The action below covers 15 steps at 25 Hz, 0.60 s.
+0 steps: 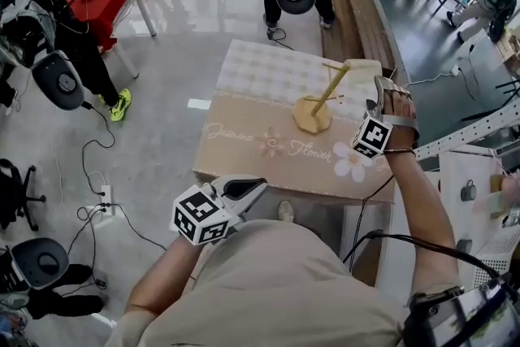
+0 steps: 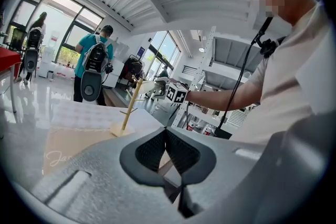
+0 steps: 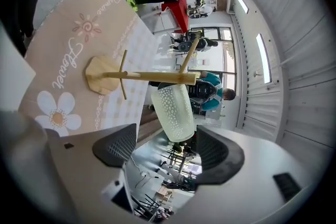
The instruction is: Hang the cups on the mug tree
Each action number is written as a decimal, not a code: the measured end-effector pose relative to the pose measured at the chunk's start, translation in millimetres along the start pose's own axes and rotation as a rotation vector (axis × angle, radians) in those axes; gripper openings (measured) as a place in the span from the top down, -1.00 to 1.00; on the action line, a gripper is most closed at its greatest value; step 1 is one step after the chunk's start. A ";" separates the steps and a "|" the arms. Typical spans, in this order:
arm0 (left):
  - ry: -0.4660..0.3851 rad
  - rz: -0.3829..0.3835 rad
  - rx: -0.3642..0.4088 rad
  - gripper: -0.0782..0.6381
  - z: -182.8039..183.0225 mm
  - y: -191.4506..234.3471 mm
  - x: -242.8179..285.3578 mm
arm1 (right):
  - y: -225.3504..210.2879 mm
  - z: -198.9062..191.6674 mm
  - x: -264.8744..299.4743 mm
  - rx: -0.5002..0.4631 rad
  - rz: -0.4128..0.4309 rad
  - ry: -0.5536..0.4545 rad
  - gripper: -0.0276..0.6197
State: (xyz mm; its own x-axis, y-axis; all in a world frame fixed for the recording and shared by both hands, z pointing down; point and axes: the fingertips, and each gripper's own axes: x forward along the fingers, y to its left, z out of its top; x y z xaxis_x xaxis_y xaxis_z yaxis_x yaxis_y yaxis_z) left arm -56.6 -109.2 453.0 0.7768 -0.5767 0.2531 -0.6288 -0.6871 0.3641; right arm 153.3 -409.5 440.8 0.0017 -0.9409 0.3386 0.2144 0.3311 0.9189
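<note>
Right gripper view: right gripper (image 3: 167, 132) jaws apart around cup (image 3: 173, 112) (handle hidden) at mug tree (image 3: 152, 76); left gripper (image 2: 166, 139) jaws together.

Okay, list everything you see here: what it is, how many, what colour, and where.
cup: one, pale cream with a dotted surface, at the top of the mug tree, its free end between the right gripper's jaws
mug tree: one, light wood, on the far right part of the table
table: one, covered in a beige cloth with white flowers, directly ahead
red table: one, far left of the room
bystander: one in a teal top, standing beyond the table
left gripper: one, grey, jaws together with nothing in them, held low near the table's near edge
right gripper: one, grey, jaws apart, at the cup
</note>
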 end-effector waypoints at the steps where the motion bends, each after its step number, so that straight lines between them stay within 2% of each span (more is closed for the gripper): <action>1: 0.003 -0.007 0.002 0.76 0.1 -1.3 -0.2 | 1.1 -0.2 -5.1 0.013 0.000 -0.003 -0.20; 6: 0.021 -0.048 0.014 0.76 -3.4 -8.7 -0.8 | 16.4 1.9 -34.6 0.128 0.034 -0.030 -0.20; 12: 0.038 -0.103 0.019 0.76 -5.7 -16.1 -7.6 | 40.9 20.0 -81.0 0.540 0.177 -0.123 -0.17; 15: 0.050 -0.127 0.020 0.76 -8.4 -18.0 -11.3 | 48.4 34.2 -109.9 0.718 0.221 -0.193 -0.01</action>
State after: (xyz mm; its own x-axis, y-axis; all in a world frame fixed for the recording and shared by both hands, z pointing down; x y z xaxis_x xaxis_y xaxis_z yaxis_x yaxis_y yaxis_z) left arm -53.8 -86.6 451.1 0.8509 -0.4617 0.2506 -0.5251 -0.7621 0.3787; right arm 130.1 -287.6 455.0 -0.2137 -0.8402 0.4984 -0.4564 0.5369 0.7095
